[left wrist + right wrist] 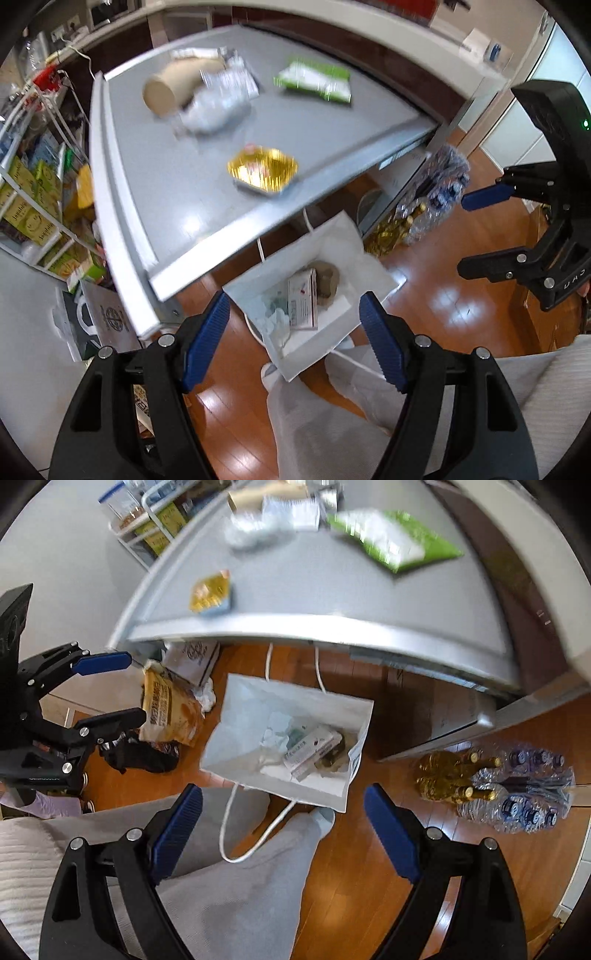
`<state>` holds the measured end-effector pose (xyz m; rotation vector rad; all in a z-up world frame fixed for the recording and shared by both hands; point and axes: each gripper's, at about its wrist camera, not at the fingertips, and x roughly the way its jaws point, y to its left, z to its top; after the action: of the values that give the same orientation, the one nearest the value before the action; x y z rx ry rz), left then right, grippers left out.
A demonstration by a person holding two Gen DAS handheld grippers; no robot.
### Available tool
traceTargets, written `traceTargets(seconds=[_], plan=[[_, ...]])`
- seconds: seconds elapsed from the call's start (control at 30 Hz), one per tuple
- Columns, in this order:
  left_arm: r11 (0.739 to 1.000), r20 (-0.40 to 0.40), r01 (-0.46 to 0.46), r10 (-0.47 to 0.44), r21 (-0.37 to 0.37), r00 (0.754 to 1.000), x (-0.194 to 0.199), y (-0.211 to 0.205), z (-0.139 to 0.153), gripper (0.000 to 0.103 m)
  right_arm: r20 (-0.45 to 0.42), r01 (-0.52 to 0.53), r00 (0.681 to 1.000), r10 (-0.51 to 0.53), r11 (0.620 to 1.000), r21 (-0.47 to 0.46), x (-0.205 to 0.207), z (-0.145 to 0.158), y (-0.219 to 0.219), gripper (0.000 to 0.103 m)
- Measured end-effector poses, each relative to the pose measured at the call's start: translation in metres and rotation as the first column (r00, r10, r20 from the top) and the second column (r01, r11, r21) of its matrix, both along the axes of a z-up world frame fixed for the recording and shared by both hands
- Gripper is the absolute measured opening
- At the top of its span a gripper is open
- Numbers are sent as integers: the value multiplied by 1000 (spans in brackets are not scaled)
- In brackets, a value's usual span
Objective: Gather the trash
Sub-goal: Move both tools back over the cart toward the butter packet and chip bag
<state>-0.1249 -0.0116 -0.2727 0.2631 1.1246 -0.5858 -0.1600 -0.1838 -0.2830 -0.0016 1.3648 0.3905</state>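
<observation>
Both the left gripper point(293, 334) and right gripper point(284, 825) hang spread and empty above the white paper bag point(373, 254). Nearest trash, the gold foil tray point(263, 170), sits mid-frame on the grey table point(155, 192); pinch its rim.

On the grey metal table point(155, 177), the gold foil tray point(263, 170) lies near the front edge, with the brown paper cup point(173, 90), crumpled clear plastic point(216, 107) and green-and-white packet point(316, 79) toward the back edge. The white paper bag point(295, 734) stands on the wooden floor point(369, 849) below the front edge, holding 1 small carton point(312, 751).
</observation>
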Motion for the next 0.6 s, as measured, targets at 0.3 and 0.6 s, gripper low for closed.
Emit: traceTargets(seconds=[0.3,0.6], plan=[[995,225,-96,102,-39,969,6,5,68,93,330,107,940,-90,994,-32,20,92,-3,93],[974,380,-208,227,-92,897,33,14,114,99,576,187,804,-152,982,-2,58,156,1,99]])
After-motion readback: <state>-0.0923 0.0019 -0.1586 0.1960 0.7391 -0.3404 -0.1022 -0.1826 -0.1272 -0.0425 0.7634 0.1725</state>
